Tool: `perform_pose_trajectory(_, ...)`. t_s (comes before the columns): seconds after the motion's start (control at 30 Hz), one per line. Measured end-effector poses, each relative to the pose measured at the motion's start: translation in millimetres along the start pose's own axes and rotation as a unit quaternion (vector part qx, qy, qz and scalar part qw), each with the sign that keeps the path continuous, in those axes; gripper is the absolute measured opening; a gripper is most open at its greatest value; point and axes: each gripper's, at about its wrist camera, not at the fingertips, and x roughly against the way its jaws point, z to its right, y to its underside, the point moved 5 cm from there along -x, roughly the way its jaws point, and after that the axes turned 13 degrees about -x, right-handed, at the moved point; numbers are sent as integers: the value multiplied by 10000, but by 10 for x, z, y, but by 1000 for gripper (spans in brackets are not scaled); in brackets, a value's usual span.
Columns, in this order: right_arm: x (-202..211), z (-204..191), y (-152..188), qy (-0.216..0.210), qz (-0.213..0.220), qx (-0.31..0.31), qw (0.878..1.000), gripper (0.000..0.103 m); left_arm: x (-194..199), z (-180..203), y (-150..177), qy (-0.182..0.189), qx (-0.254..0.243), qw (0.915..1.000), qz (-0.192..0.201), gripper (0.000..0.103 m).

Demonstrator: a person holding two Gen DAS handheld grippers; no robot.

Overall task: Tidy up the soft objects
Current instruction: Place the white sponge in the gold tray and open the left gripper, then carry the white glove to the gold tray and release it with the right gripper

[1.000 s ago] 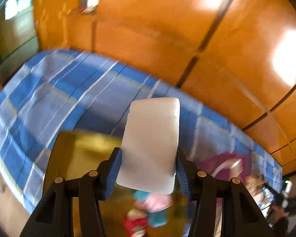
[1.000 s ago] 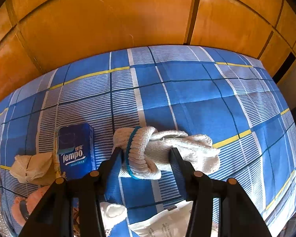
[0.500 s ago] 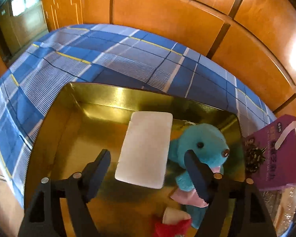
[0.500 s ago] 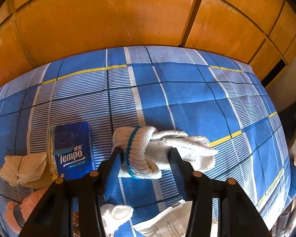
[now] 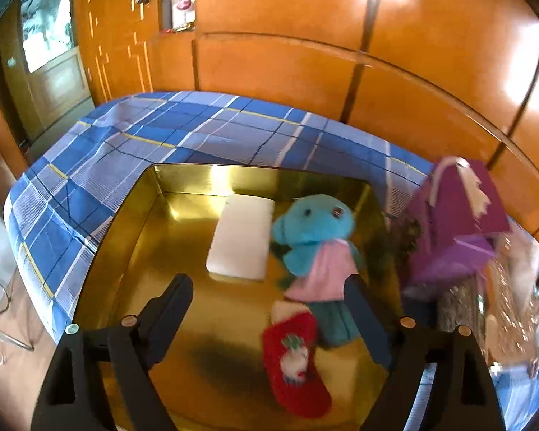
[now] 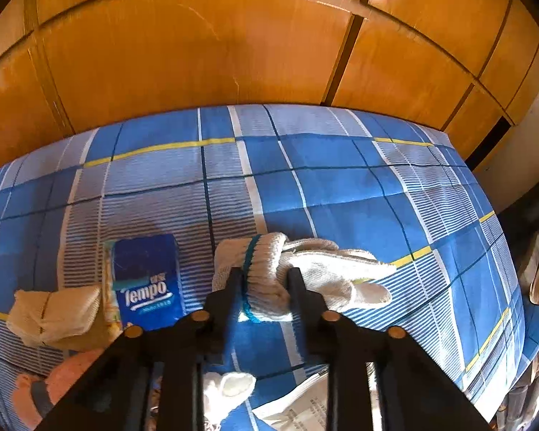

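Left gripper (image 5: 266,294) spread and still opening, nothing between the jaws, poised over a gold tray (image 5: 183,179). Inside the tray, nearest: a red Christmas stocking (image 5: 296,362); beyond it a blue plush toy (image 5: 314,237) in a pink top; just left of that, a white pad (image 5: 242,237) lying flat. Purple bag (image 5: 456,222) beside the tray's right wall.

Right gripper (image 6: 264,276) closing, pinching the cuff of a white knit glove (image 6: 305,269) on the blue plaid sheet (image 6: 341,186). Leftward, a Tempo tissue pack (image 6: 147,280) and a folded beige cloth (image 6: 54,316). Farthest, orange wooden panels (image 6: 197,54).
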Motion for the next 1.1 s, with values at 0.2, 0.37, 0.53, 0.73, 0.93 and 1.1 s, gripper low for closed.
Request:
perform_pose_trajectory(0.2,202,-150,-56,-344,106,26,9993,21,218,193,107,62,-275,9995,146,89)
perform_pose_trajectory(0.37,470,-364,-130,-734,257,137,9969,20,287,264,180,181,-324,9992,165,89)
perform_pose_trajectory(0.53,843,-710,-246,-1216,433,354,9910,21,318,289,258,251,-353,9990,139,89)
perform_pose_trajectory(0.73,1303,-1286,-370,-1727,609,687,9807,21,368,261,332,307,-323,9989,134,89)
perform_pose_trajectory(0.93,1885,-2148,-141,-2611,644,1283,9546,21,437,151,388,218,-256,9992,194,89)
perform_pose_trajectory(1.1,2496,-2851,382,-3494,658,1956,9140,21,496,-53,436,39,-98,9996,254,89)
